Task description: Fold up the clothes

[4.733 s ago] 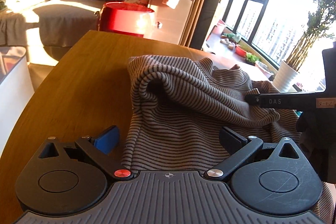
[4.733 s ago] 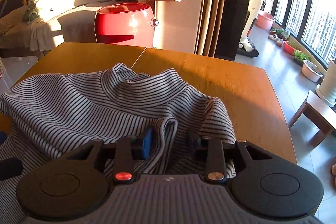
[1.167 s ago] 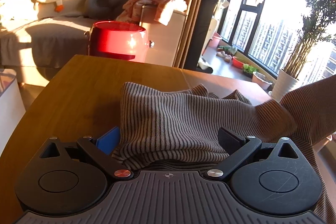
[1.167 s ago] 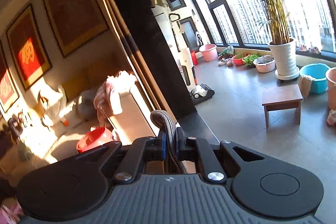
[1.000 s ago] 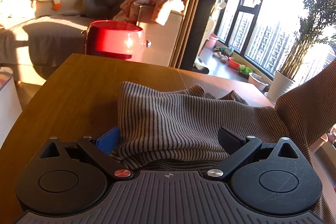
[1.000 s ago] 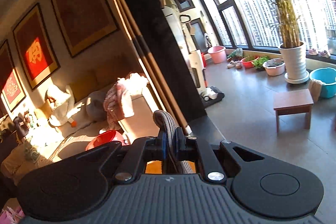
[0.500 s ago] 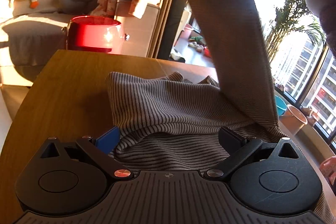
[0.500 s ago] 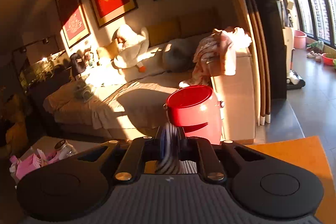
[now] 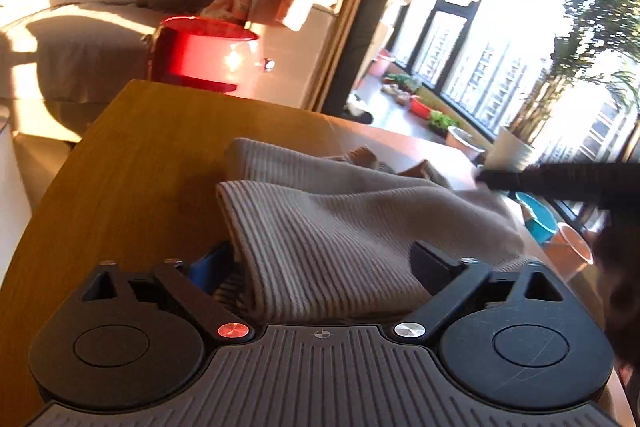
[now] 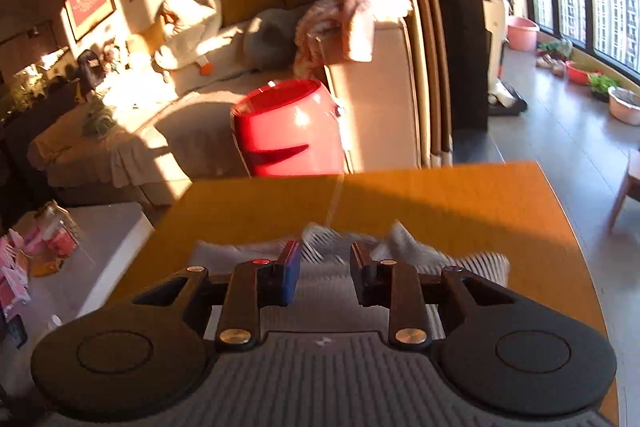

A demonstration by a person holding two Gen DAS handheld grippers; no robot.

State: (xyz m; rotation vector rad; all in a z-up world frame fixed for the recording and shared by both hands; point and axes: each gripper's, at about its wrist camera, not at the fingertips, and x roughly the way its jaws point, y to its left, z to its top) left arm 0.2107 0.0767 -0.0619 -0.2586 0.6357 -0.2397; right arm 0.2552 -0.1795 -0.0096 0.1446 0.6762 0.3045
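A grey striped top (image 9: 328,227) lies on the wooden table (image 9: 132,179), one layer folded over another. My left gripper (image 9: 320,263) is open, its fingers wide apart on either side of the fabric's near edge. My right gripper (image 10: 324,273) is open above the same top (image 10: 472,261), with striped cloth showing between and beyond its fingers. The right gripper also shows as a dark blurred bar at the right of the left wrist view (image 9: 560,181).
A red bin (image 9: 204,57) stands beyond the table's far edge, next to a beige cabinet (image 10: 384,99) with pink cloth on top. A sofa (image 10: 200,67) is behind. A white side surface (image 10: 96,251) with small items sits left of the table.
My right gripper has come down from holding the sleeve high, laid it across the top and opened. The left gripper has stayed open at the fabric's near edge.
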